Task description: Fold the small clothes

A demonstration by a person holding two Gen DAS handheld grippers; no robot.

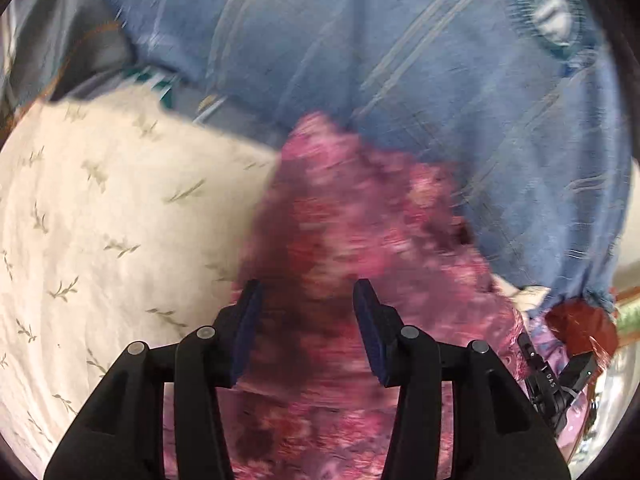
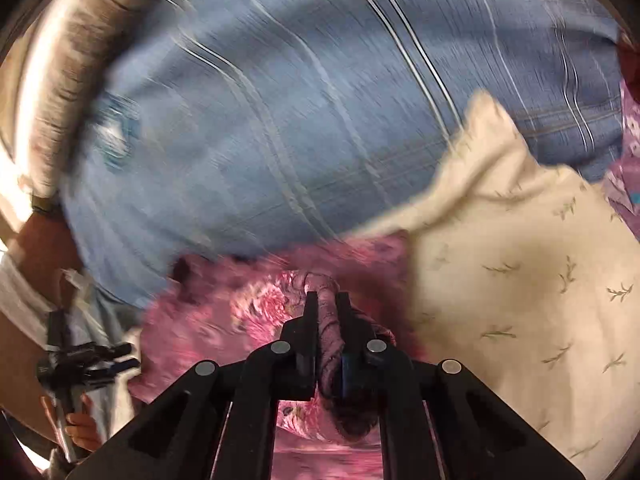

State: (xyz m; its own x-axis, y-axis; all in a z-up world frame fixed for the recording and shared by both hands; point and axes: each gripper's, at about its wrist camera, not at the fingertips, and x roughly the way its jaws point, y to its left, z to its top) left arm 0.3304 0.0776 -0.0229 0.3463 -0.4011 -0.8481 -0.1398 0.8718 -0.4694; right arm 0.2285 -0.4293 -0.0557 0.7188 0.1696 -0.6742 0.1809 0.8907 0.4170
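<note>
Pinching a bunched edge of the pink floral garment (image 2: 224,312), your right claw (image 2: 326,300) anchors it below the blue checked cloth (image 2: 280,120) while your left claw (image 1: 308,292) hovers part-open over it, holding nothing.

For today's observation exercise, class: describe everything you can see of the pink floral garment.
The pink floral garment is thin, soft-looking cloth printed with blotchy pink, red and white flowers. It lies crumpled, not yet folded, between a cream leaf-print cloth and a blue striped cloth and against both. The right gripper is shut on a bunched, twisted edge of it. The left gripper hangs open above it, pads apart and pressing on nothing. Blur hides seams and shape.
</note>
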